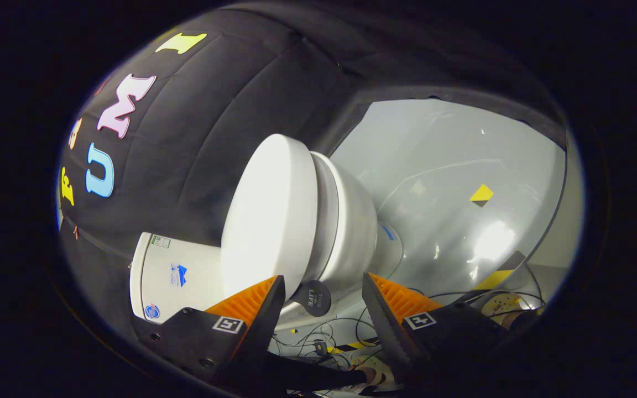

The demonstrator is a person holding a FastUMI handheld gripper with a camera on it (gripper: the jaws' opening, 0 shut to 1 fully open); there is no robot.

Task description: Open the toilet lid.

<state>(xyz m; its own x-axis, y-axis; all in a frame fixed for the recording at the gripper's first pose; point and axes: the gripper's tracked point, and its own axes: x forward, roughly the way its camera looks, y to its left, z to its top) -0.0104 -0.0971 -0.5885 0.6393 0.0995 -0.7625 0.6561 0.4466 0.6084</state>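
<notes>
Orange ribbed fingers (pixel 244 304) with black backs stand nearest the lens, and the gripper (pixel 323 293) has its jaws spread wide, pinching nothing. Each finger carries a small square black-and-white marker tag (pixel 227 324) near its base. The view is rolled, so the toilet lies sideways in it.

At about nine o'clock from the left finger sits the white ceramic cistern (pixel 177 276), with small stickers on its face. Just ahead of the fingers, toward twelve o'clock, rises the white oval plastic toilet lid (pixel 269 215), closed flat against the seat; the left fingertip lies at its rim, though I cannot tell whether it touches. At the lid's three o'clock side comes the white ceramic toilet bowl (pixel 354 226). A round dark grey tag (pixel 314 298) hangs in the gap between the fingers.

Further toward three o'clock spreads the glossy pale grey floor (pixel 451 166) with a yellow-and-black tape square (pixel 481 195), and loose black cables (pixel 329 331) trail near the right finger.
</notes>
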